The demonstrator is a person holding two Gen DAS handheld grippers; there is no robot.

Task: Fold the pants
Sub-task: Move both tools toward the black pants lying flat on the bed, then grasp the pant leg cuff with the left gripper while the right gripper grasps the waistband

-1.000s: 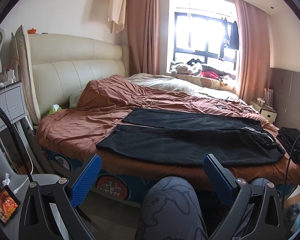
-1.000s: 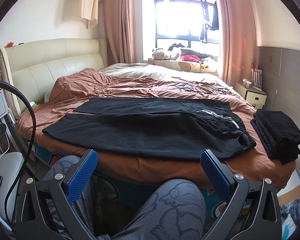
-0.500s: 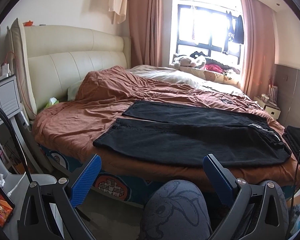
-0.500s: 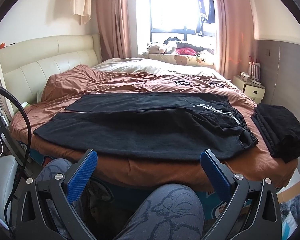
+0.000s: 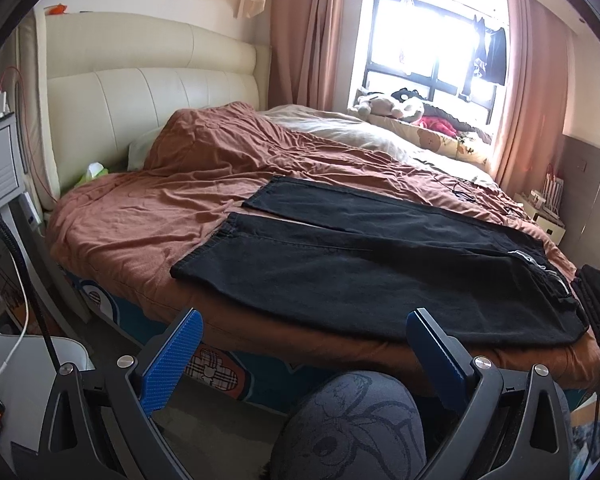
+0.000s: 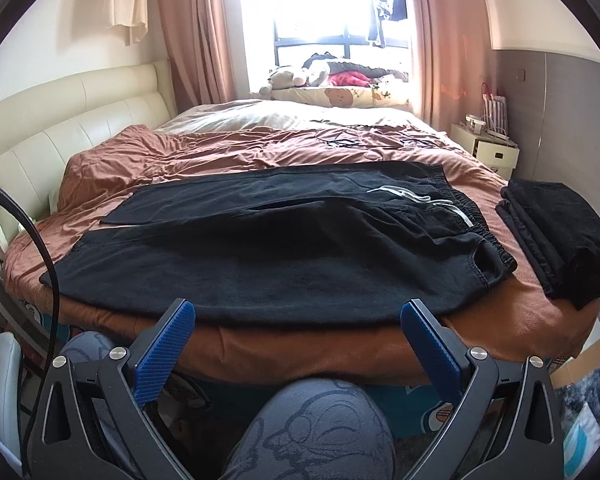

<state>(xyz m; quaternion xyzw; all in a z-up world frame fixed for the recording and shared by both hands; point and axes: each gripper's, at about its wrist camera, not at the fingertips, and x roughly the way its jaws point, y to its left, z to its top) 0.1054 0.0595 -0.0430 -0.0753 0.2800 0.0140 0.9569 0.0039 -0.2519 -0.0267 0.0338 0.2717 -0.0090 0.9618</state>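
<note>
Black pants lie spread flat across the near side of a bed with a brown cover. Their two legs run to the left and the waistband with white drawstrings is at the right. My left gripper is open, held short of the bed's near edge, below the near leg. My right gripper is open too, just in front of the near leg's edge. Neither touches the cloth. A person's knee in grey printed fabric sits below both grippers.
A stack of folded black clothes rests on the bed to the right of the waistband. A cream headboard stands at left, a window with soft toys behind, a bedside cabinet at right, and cables at left.
Both grippers have moved closer to the bed and tilted down toward it; the pants now fill more of each view. The pants have not moved. Both grippers stay open.
</note>
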